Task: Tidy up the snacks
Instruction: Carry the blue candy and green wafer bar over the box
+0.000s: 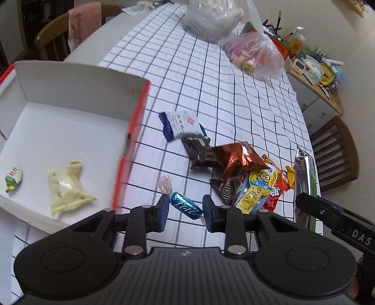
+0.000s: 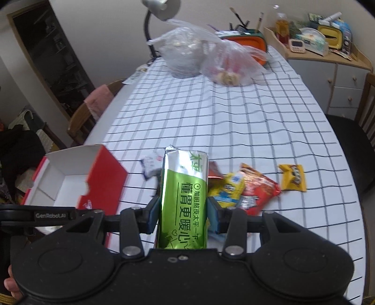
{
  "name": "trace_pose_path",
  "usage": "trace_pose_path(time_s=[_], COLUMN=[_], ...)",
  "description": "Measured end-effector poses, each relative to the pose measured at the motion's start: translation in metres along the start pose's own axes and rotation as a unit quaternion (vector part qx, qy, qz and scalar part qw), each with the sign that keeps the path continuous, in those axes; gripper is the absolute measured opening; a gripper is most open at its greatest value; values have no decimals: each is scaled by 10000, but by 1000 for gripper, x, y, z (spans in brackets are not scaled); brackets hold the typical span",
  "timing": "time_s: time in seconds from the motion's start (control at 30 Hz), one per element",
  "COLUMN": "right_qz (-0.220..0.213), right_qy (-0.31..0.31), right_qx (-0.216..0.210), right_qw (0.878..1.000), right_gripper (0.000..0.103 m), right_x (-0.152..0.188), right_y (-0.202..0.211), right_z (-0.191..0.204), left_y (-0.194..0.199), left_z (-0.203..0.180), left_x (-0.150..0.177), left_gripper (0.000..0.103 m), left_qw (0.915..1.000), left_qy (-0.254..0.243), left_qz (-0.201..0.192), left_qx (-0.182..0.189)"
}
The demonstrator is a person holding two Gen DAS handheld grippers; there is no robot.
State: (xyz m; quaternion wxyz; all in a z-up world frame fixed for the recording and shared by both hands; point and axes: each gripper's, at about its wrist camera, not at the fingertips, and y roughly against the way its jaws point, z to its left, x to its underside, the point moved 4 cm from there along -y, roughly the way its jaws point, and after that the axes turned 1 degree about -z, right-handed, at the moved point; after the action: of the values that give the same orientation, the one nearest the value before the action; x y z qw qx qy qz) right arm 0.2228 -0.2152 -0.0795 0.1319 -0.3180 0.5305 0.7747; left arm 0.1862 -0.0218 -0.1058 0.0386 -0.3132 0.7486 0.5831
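My left gripper is shut on a blue foil candy with clear twisted ends, held above the checked tablecloth. To its left is a red box with a white inside; a cream packet and a small green-and-white candy lie in it. My right gripper is shut on a long green-and-silver snack pack, which also shows as a silver pack at the right of the left wrist view. A pile of snacks lies below: white-and-blue packet, black packet, copper bag, yellow cartoon packet.
Two plastic bags and an orange pouch sit at the table's far end, beside a lamp. A yellow packet lies alone to the right. Wooden chairs stand on both sides. A cluttered cabinet is at the far right.
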Motion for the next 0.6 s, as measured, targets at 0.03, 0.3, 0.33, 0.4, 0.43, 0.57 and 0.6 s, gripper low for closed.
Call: trace_pose_path(time_s=[0.03,0.3,0.33,0.4,0.43,0.57,0.6], right_qz=[-17,-92,-96,-103,-104,-80,-68], right_qy=[27,208,235,292,320,403,419], right_qx=[-25,-194,-217,-257,-270,-319,-323], right_qw=[10000,9996,9994,9992,9991,9986,9986], right_gripper=[41,41,41,41,41,41,41], right_x=[-1,-8,-9,-9,-10,-9,-9], right_y=[0,-7,-9,-14,-16,-27,-31], right_z=[7,66,74,90,98,126,132], left_y=[4,33,36,41,43,51,53], left_z=[4,45,51,64,71,97,104], left_x=[-2,-21,-24,-29,-31,-39,-41], left_gripper=[30,30,30,30,30,30,30], left_qw=[10000,9996,9996,9994,9993,9991,9991], left_qy=[-9,-6,2,3,3,8,-3], left_qz=[-22,-273,-295,-336,-356,-409,-412], left_qx=[7,-39,-48,-72,-92,-139,-137])
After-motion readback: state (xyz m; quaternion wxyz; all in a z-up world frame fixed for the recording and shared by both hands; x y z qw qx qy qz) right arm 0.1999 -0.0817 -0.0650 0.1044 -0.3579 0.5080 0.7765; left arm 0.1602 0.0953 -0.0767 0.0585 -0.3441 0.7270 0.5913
